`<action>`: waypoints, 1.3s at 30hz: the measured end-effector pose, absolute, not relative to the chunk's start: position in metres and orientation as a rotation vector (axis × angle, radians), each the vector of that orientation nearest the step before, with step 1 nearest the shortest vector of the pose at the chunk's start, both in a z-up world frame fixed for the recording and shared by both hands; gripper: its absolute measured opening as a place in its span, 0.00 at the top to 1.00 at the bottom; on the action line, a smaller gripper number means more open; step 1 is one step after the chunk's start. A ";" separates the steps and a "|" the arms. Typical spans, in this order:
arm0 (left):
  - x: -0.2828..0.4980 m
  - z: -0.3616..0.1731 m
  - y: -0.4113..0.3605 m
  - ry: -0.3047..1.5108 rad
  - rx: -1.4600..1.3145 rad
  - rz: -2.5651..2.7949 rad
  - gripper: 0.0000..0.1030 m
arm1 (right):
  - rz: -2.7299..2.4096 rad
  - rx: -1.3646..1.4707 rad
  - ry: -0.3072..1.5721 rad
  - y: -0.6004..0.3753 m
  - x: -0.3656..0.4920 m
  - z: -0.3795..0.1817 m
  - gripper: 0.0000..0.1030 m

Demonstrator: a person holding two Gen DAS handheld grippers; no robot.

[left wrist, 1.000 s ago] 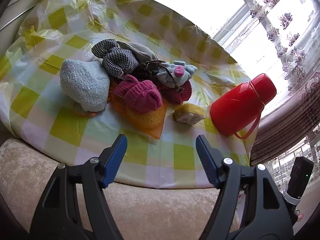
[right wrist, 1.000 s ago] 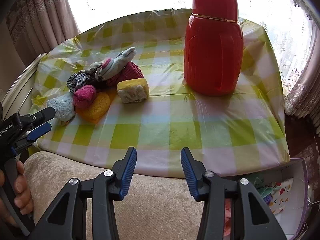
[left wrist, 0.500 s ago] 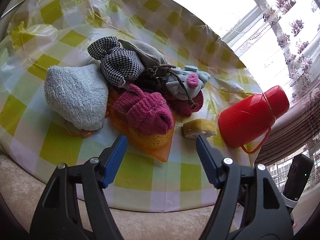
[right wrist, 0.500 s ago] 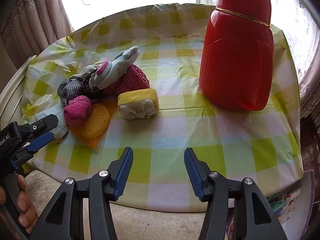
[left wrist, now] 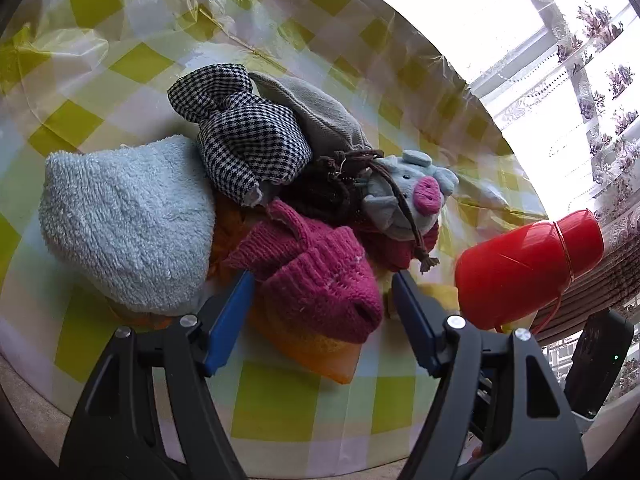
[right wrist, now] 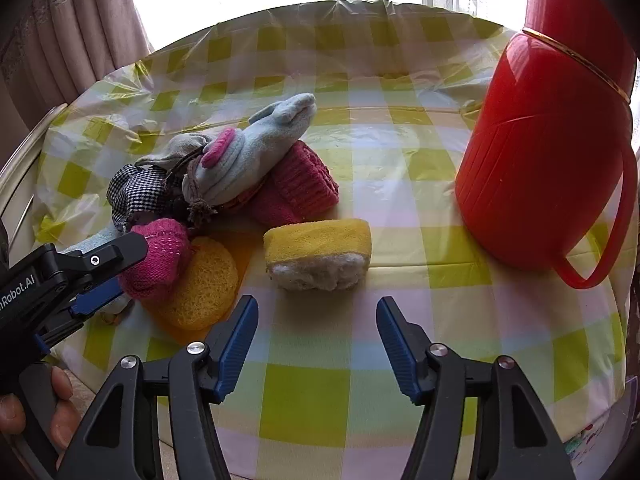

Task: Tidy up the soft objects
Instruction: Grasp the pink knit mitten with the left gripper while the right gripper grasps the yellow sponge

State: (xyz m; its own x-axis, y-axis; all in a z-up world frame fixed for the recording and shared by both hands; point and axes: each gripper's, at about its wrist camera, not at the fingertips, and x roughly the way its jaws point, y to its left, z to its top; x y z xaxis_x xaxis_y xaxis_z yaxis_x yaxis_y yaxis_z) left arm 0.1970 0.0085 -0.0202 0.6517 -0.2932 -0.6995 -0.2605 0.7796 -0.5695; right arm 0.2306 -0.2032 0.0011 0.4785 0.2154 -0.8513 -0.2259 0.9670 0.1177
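My left claw (left wrist: pixel 322 294) stands wide with nothing pinched: the magenta knitted hat (left wrist: pixel 320 280) lies in the gap between its blue ribbed pads, and I cannot see either pad pressing on the wool. My right claw (right wrist: pixel 316 320) is opening, its jaws empty over bare checked cloth, and the yellow sponge block (right wrist: pixel 318 254) sits just beyond them, apart from the tips. The worktop (right wrist: pixel 360 392) is round, covered in a glossy, creased plastic cloth of green, white and pale squares; its near rim curves right under both claws, with beige plush upholstery below. The soft things are heaped together on the left half: a pale blue terry cloth (left wrist: pixel 124 220), nubbly and domed, touching a houndstooth fabric piece (left wrist: pixel 248 140), a grey pouch (left wrist: pixel 320 120) with a brown drawstring, and a light blue fleece pig toy (left wrist: pixel 408 196) lying on a second magenta knit (right wrist: pixel 298 188). The hat rests on a round orange sponge (right wrist: pixel 204 284) with a porous face. To the right, a smooth red plastic thermos jug (right wrist: pixel 548 152) stands upright, well apart from the heap, leaving a broad open strip of cloth between it and the sponge block.
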 end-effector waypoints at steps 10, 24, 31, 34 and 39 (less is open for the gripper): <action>0.210 -0.031 0.003 0.891 -0.671 -0.046 0.37 | 0.255 -0.019 1.057 -0.191 0.259 -0.014 0.39; 0.204 -0.029 0.002 0.857 -0.660 -0.057 0.51 | 0.278 -0.011 1.072 -0.183 0.274 -0.025 0.48; 0.195 -0.022 0.002 0.824 -0.647 -0.056 0.51 | 0.310 -0.013 1.063 -0.183 0.268 -0.019 0.69; 0.192 -0.021 0.002 0.818 -0.649 -0.056 0.51 | 0.288 -0.015 1.073 -0.187 0.265 -0.016 0.66; 0.193 -0.020 0.001 0.812 -0.646 -0.060 0.51 | 0.243 0.012 1.049 -0.196 0.260 -0.004 0.35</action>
